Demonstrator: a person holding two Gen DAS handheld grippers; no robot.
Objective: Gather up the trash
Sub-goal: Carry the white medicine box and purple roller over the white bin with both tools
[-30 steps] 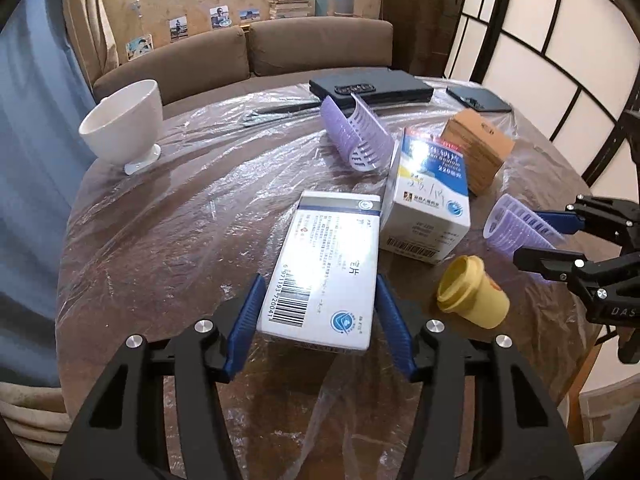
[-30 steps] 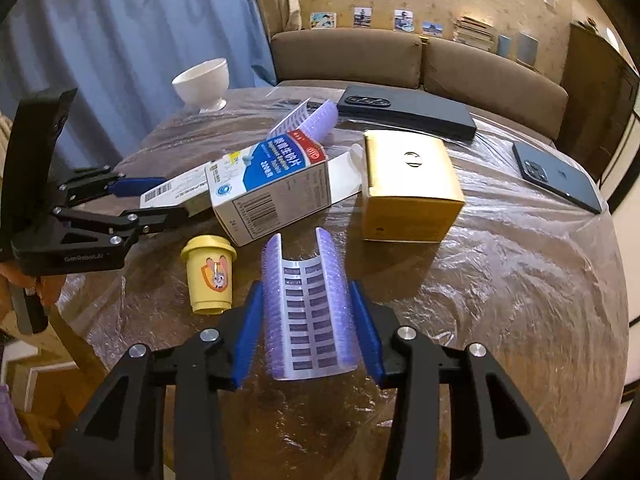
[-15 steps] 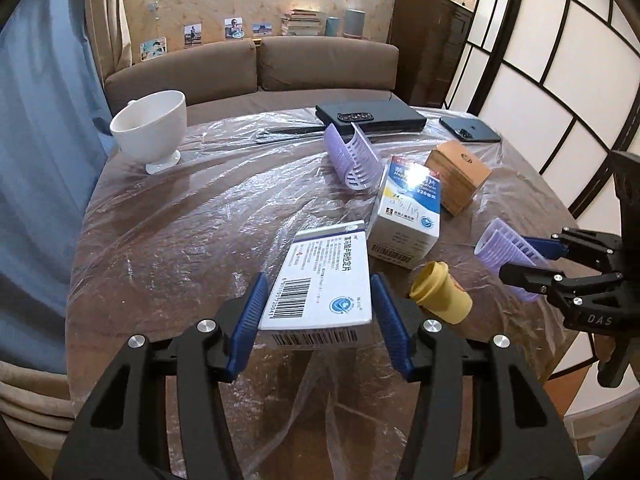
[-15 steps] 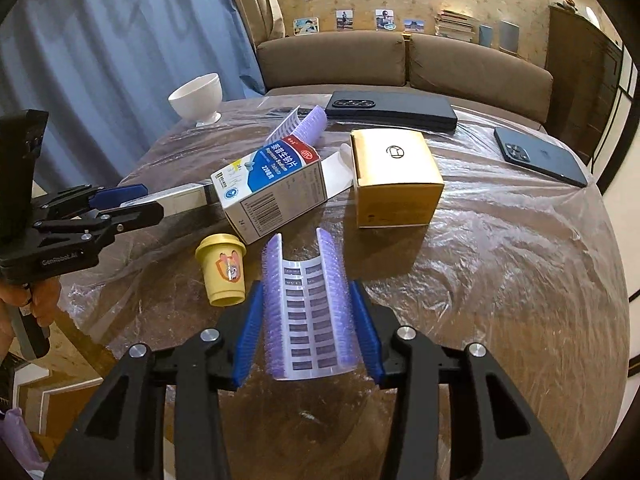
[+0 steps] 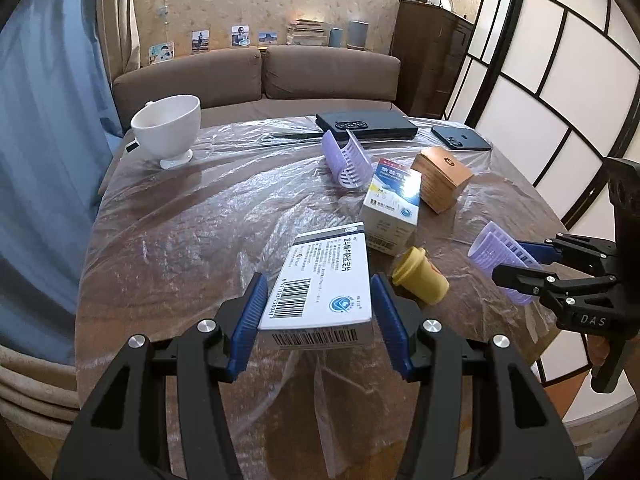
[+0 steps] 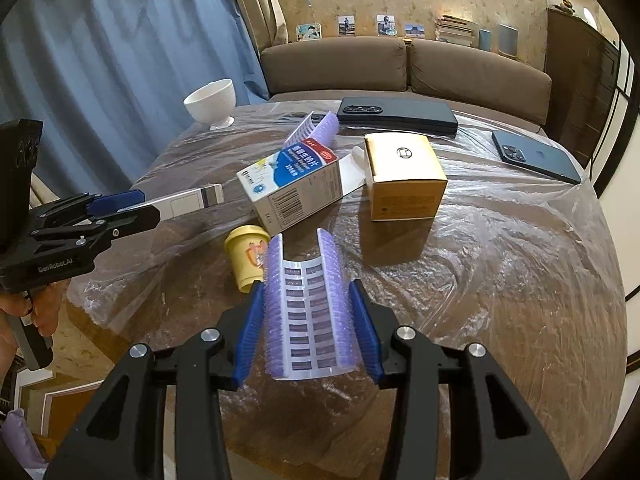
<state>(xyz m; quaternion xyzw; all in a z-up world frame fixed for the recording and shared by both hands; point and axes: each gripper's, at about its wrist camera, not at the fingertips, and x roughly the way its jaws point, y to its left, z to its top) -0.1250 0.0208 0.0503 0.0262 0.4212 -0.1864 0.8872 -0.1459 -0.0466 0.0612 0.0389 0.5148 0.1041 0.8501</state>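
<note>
Glossy white carton in left tool; ribbed lilac roller in right tool.

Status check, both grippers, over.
Left gripper shut on flat medicine box. Right gripper shut on purple curler. Both held above table. Nothing blocking.

A round wooden worktop carries a crinkled clear plastic sheet. On the sheet, a white footed bowl stands by the far left edge; a black flat case and a dark smartphone lie along the far edge. Mid-worktop sit a purple bristled curler, a blue-white medicine carton, a tan box and a yellow cup on its side.
</note>
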